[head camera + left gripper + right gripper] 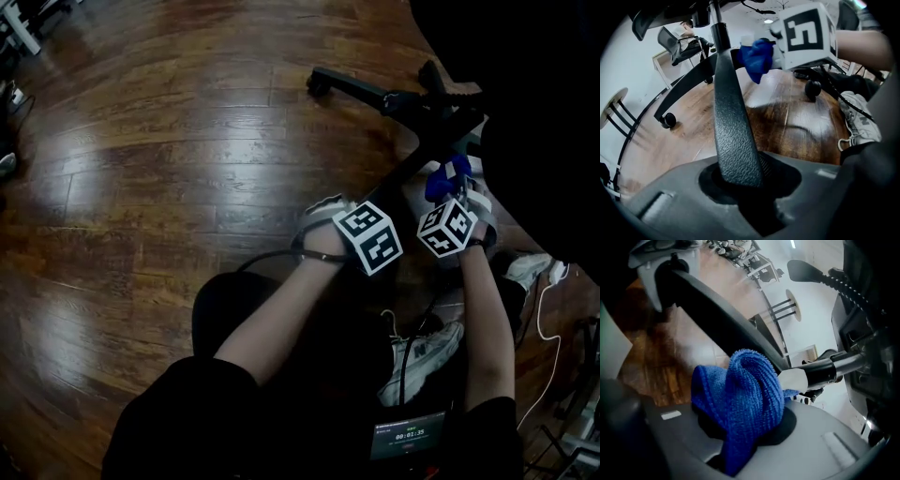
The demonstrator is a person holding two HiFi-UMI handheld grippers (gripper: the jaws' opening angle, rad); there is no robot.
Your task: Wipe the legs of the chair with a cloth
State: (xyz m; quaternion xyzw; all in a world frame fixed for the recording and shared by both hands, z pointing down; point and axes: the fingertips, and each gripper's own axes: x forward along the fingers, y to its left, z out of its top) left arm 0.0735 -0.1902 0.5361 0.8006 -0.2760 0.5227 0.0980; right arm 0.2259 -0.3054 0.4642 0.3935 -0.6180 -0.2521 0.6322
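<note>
The left gripper (740,187) has its fingers closed on a chair leg (731,117), a long, tapering spoke of black plastic with a pebbled grain. Its long axis runs straight away from the fingers toward the chair's central column, low over the glossy wooden plank floor (187,141). The right gripper (740,427) has its fingers clamped on the cloth (740,394), a blue, looped-pile microfibre rag bunched into a rounded fold, which sits just beside the far, hub end of that leg.
</note>
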